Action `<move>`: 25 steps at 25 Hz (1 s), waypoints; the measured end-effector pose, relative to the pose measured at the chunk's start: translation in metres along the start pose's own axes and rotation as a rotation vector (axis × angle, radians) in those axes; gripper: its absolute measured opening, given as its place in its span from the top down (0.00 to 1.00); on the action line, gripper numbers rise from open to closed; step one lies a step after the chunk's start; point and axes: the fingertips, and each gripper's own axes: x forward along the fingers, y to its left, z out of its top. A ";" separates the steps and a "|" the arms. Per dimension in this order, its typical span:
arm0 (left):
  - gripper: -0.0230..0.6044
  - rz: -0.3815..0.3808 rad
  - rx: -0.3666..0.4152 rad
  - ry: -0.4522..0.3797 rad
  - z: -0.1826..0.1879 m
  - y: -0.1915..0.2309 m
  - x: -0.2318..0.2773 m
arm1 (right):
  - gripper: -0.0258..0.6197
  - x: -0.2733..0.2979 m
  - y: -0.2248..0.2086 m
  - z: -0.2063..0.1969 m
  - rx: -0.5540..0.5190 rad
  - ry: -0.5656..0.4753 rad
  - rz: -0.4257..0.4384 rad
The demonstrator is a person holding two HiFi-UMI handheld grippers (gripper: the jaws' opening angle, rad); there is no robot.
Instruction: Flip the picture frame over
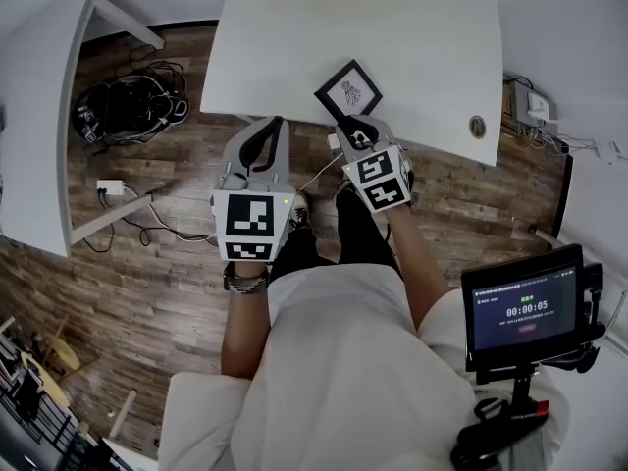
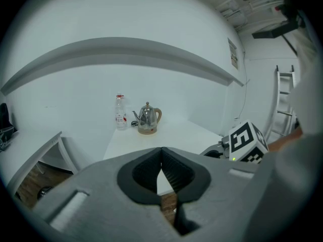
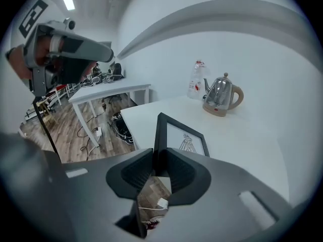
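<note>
1. Picture frame - black rim, small line drawing on white. One edge sits right between the right gripper's jaws. The rest runs out ahead of the claw and to its right, tipped up at an angle over the white table. Can't tell whether its far edge touches the tabletop.
2. Right claw: narrow, pads clamped on the frame's rim, so it is holding the frame.
3. Left gripper: jaws together, nothing btwn them. It sits just beside the right claw on its left, off the table's near edge and apart from the frame.
4. Well ahead of the right claw, at the table's far end: a steel kettle and a clear bottle side by side, well apart from the frame.
5. Step in hand, as I read it: mid-flip. The frame is gripped and tilted, and the picture side isn't facing down yet.
6. Next move prob. calls for more wrist roll until the drawing faces the table, then lowering it flat and opening the jaws. Keep it over the tabletop, not past the near edge - the grip is on a thin rim, so the frame could pivot or slip.
</note>
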 end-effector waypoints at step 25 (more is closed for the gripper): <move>0.96 -0.021 0.030 -0.007 0.013 -0.008 0.021 | 0.83 -0.033 -0.023 0.043 0.737 -0.295 0.278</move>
